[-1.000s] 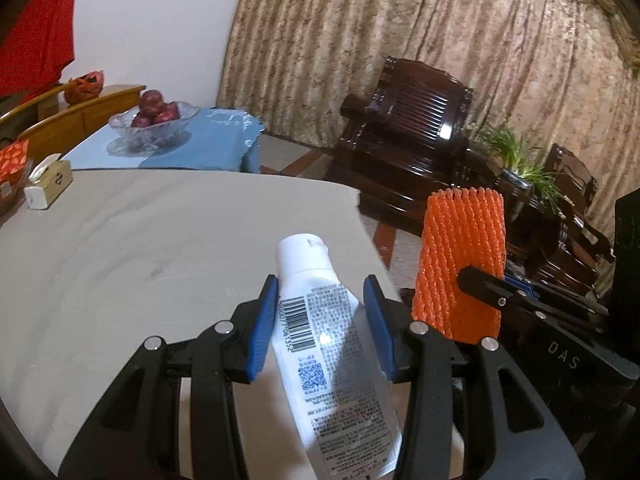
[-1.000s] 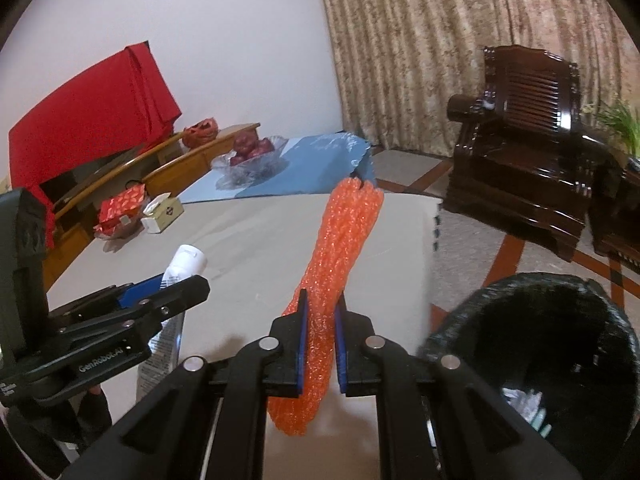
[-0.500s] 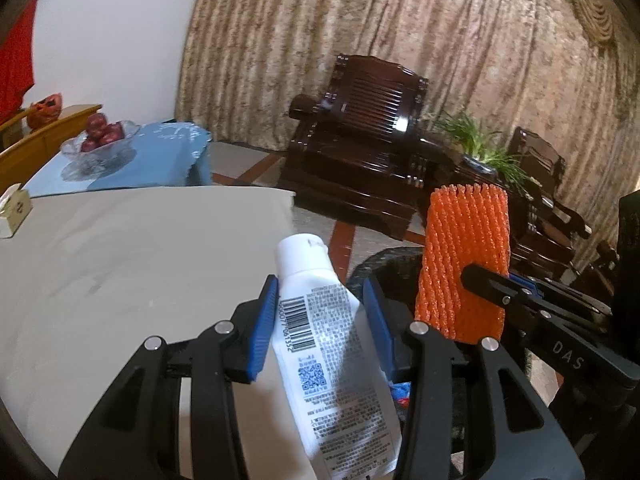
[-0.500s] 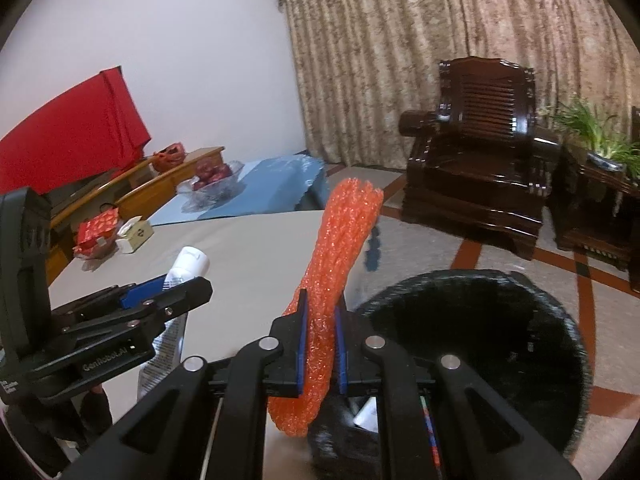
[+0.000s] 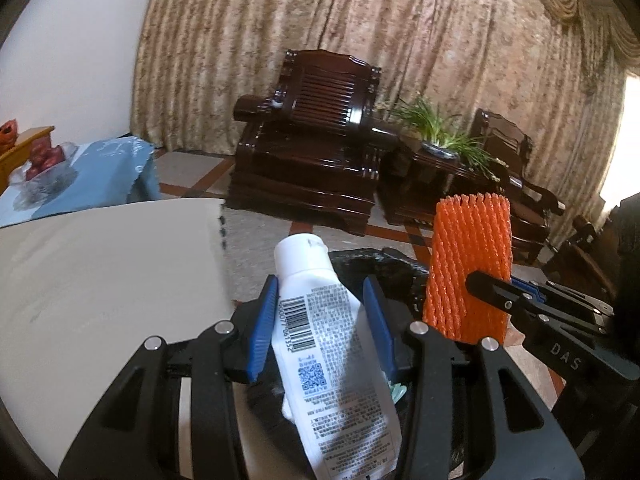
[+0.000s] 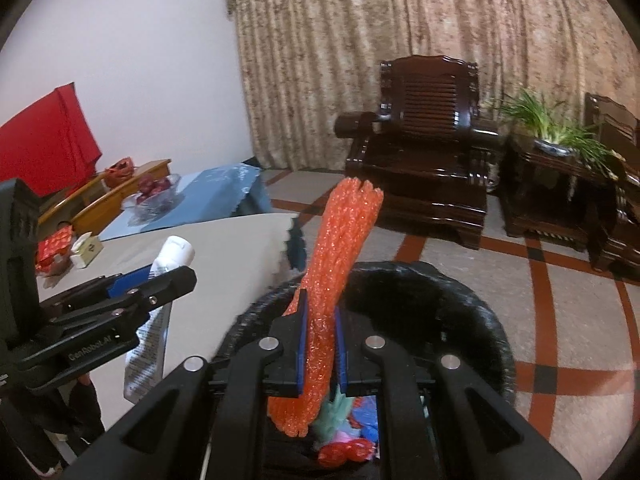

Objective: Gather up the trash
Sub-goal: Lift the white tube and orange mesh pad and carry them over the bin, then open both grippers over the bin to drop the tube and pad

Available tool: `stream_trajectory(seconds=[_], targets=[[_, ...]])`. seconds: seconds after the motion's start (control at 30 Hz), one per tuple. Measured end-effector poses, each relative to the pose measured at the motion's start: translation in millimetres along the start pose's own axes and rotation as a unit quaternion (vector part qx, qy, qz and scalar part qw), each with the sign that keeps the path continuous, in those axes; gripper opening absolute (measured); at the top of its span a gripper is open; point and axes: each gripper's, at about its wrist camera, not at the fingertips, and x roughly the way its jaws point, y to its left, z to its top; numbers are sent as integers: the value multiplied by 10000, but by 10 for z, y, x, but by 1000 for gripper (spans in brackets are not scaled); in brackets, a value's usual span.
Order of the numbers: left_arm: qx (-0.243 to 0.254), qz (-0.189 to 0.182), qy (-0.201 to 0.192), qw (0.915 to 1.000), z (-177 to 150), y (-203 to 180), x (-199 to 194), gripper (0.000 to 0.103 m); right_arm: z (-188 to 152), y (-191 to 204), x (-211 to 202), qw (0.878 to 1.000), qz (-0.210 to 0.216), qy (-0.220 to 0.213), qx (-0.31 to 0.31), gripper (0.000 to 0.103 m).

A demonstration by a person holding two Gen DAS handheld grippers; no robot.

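My left gripper (image 5: 322, 300) is shut on a white squeeze tube (image 5: 320, 320) with a barcode label, held at the table's right edge by the bin rim. My right gripper (image 6: 320, 312) is shut on an orange foam net sleeve (image 6: 340, 248), held upright over the black-lined trash bin (image 6: 472, 300). The sleeve also shows in the left wrist view (image 5: 468, 264), to the right of the tube. The bin (image 5: 384, 264) holds several colourful scraps (image 6: 352, 428). The left gripper and tube show at the left of the right wrist view (image 6: 176, 256).
The beige table (image 5: 100, 264) ends just left of the bin. A glass fruit bowl (image 6: 154, 196) stands on a blue cloth behind. A dark wooden armchair (image 6: 428, 160) and a potted plant (image 6: 560, 132) stand beyond on the tiled floor.
Both grippers have swung right, off the table toward the bin. The orange sleeve now hangs over the bin opening and the tube is at its rim. Both grips are unchanged.
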Motion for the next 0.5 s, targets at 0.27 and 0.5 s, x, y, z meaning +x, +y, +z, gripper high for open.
stream_trajectory(seconds=[0.27,0.5], targets=[[-19,-85,171,9998,-97,-157,408,42,-140,-291,88,9994,-261,170,132,11],[-11,-163,312,9994,-145,-229,684,42,-225,-488,233,9982,-381,349,301,11]])
